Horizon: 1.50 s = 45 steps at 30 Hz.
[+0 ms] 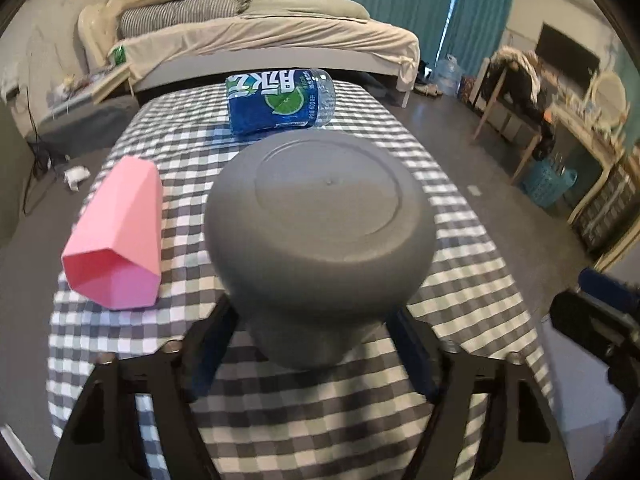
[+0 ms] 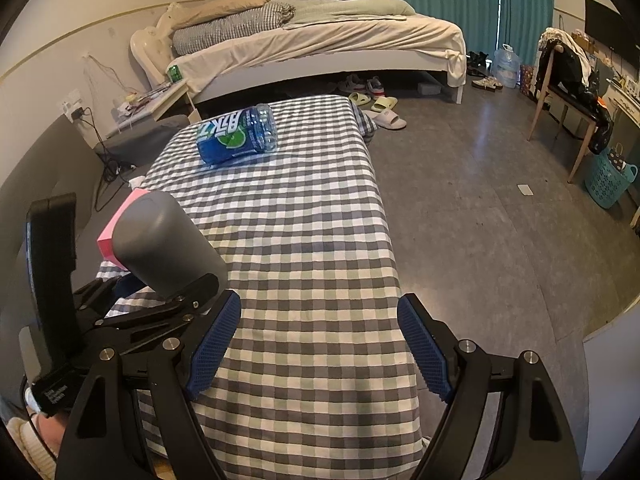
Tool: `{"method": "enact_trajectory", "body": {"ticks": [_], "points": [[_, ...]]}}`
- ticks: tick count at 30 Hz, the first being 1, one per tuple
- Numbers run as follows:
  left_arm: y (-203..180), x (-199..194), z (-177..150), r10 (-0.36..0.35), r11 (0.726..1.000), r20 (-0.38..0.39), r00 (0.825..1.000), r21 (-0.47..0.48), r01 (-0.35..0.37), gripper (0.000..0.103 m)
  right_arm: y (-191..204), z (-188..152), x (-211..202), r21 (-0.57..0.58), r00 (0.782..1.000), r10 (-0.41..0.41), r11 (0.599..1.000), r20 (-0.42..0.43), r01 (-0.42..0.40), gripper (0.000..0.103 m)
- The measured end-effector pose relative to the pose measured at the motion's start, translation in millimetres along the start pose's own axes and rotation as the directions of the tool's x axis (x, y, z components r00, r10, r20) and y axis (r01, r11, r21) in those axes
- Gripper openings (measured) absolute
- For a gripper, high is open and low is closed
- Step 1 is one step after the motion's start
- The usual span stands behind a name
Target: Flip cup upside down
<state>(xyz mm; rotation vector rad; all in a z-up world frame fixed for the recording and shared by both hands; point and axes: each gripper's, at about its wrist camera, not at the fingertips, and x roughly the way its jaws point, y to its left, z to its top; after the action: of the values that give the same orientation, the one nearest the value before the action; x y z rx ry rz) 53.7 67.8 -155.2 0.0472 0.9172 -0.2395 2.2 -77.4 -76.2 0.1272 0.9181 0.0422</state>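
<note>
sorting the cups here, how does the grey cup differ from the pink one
The round grey plastic cup is clamped in the left hand-held gripper above the checked tablecloth, base toward the camera; the faceted pink cup lies loose on its side on that cloth, open mouth showing. Both are plain, unprinted cups.

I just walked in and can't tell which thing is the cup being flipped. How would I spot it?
Find the table with the grey-and-white checked cloth in front of the bed. At its near end the left gripper holds a plain grey cup, lifted and tipped with its round base toward that camera. Unlike the pink faceted cup and the blue-labelled bottle lying on the cloth, it is smooth and dull grey.
</note>
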Motion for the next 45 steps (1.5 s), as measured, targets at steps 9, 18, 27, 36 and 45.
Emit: {"method": "enact_trajectory", "body": {"ticks": [9, 18, 27, 36, 45], "points": [[-8, -4, -7, -0.041, 0.998, -0.003, 0.999, 0.042, 0.041, 0.073, -1, 0, 9, 0.012, 1.0, 0.003, 1.0, -0.008, -0.003, 0.081], [-1, -4, -15, -0.08, 0.997, -0.055, 0.995, -0.017, 0.079, 0.094, 0, 0, 1, 0.003, 1.0, 0.006, 1.0, 0.006, -0.006, 0.081], [5, -68, -30, -0.023, 1.0, 0.013, 1.0, -0.011, 0.023, 0.094, 4, -5, -51, -0.015, 0.996, 0.023, 1.0, 0.084, -0.022, 0.081], [7, -184, -35, 0.049, 0.999, 0.309, 0.95, 0.008, -0.054, 0.103, 28, -30, -117, -0.076, 0.973, 0.067, 0.996, 0.22, -0.052, 0.081], [16, -227, -70, 0.124, 0.992, 0.39, 0.912, -0.036, -0.119, 0.103, 32, -65, -156, -0.023, 0.936, 0.009, 1.0, 0.351, -0.001, 0.103]]}}
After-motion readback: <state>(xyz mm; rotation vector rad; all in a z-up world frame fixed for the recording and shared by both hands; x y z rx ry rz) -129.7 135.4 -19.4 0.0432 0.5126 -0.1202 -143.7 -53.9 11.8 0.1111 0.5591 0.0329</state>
